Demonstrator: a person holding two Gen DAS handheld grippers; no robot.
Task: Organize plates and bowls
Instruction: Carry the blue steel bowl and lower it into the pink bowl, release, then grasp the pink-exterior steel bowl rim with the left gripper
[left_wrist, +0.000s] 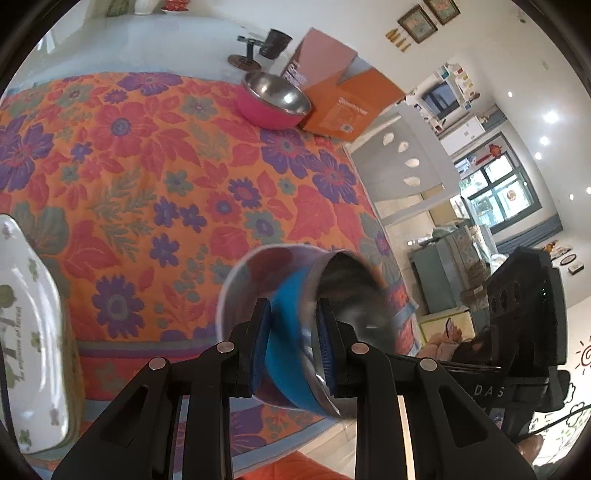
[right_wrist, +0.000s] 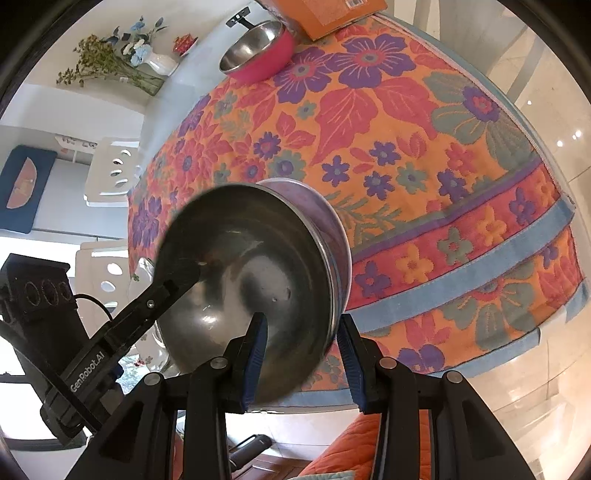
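A: Where is the bowl?

B: A steel bowl with a blue outside (left_wrist: 291, 354) is held up in the air, tipped on its side above the near edge of the flowered tablecloth (left_wrist: 155, 177). The left gripper (left_wrist: 293, 350) has pinched its wall: one blue pad lies on the blue outside, the other inside the shiny hollow.

A: And the other claw?

B: From the right wrist camera the same blue bowl (right_wrist: 251, 277) shows its steel inside. The right gripper (right_wrist: 301, 360) straddles the rim, one pad inside, one outside. The outer pad seems to stand just off the wall, so I cannot tell whether it truly grips. The left gripper (right_wrist: 184, 271) reaches in from the far side of that rim.

A: Any other dishes?

B: A pink bowl with a steel inside (left_wrist: 275, 101) sits upright at the far end of the cloth, just beside an orange cardboard box (left_wrist: 343, 92). A white dish printed with green leaves (left_wrist: 33, 332) shows at the left edge of the left view, near the cloth's front edge.

A: Beyond that?

B: A white vase of flowers (right_wrist: 159, 62) stands on the bare table past the cloth.
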